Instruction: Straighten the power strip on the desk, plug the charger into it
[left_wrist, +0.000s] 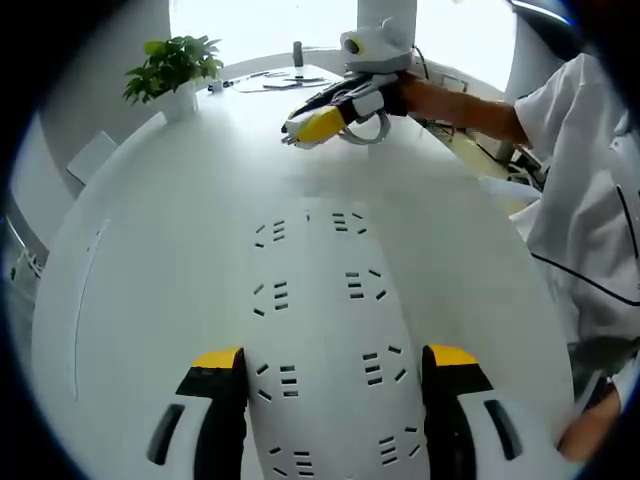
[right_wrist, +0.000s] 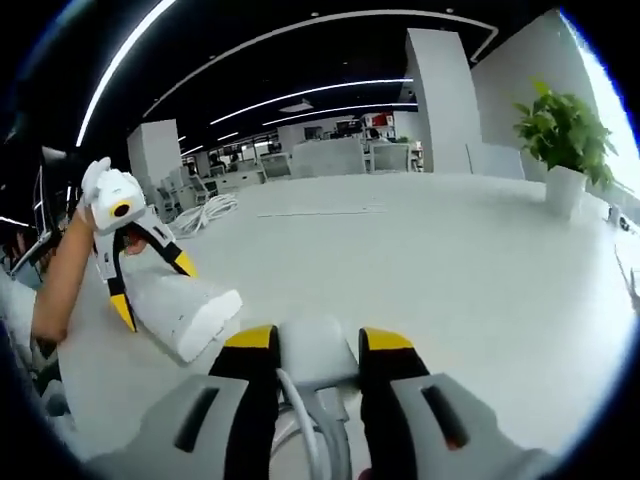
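A long white power strip lies flat on the white desk and runs away between the jaws of my left gripper, whose yellow-tipped jaws press on its two long sides. In the right gripper view the left gripper straddles the strip near its end. My right gripper is shut on a white charger, with its white cable trailing back between the jaws. In the left gripper view the right gripper hovers over the desk beyond the strip's far end.
A potted plant in a white pot stands at the desk's far edge, also seen as the plant. A coil of white cable lies further back. A person's forearm and white shirt are on the right.
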